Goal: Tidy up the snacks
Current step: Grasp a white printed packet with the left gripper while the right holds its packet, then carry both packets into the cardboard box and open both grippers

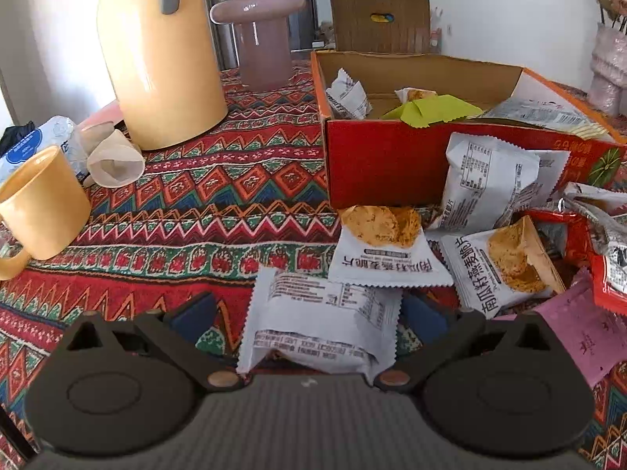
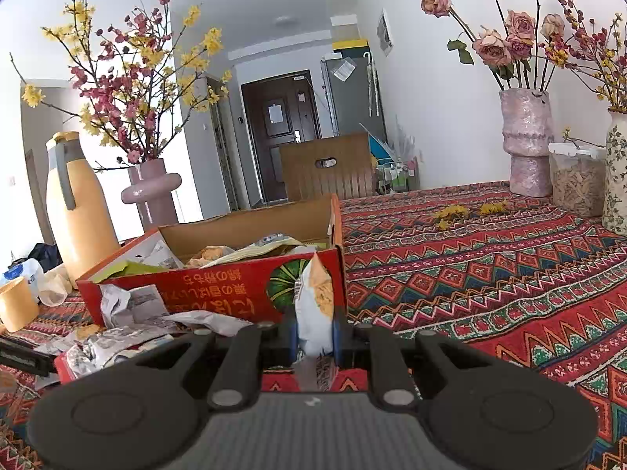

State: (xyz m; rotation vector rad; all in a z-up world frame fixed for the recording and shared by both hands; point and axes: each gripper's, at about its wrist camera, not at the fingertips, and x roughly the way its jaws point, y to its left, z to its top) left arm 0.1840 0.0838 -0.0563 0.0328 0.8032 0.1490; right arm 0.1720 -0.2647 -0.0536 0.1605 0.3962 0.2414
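Several packets are seen inside the red carton [image 1: 392, 164]; more lie before it as a white snack packet [image 1: 321, 325] is straddled by the wide left gripper [image 1: 313, 317] and an upright snack packet [image 2: 315, 305] is clamped by the right gripper [image 2: 313, 333].

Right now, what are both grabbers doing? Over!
Left gripper open around white snack packet. Right gripper shut on white-and-orange snack packet. Red cardboard box ahead, unobstructed.

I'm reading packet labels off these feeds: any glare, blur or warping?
Left wrist view: fisheye bows the edges; glare streaks the yellow jug; print on the packet between the left gripper fingers is soft. Right wrist view: bright window behind; the packet held in the right gripper is blurry.
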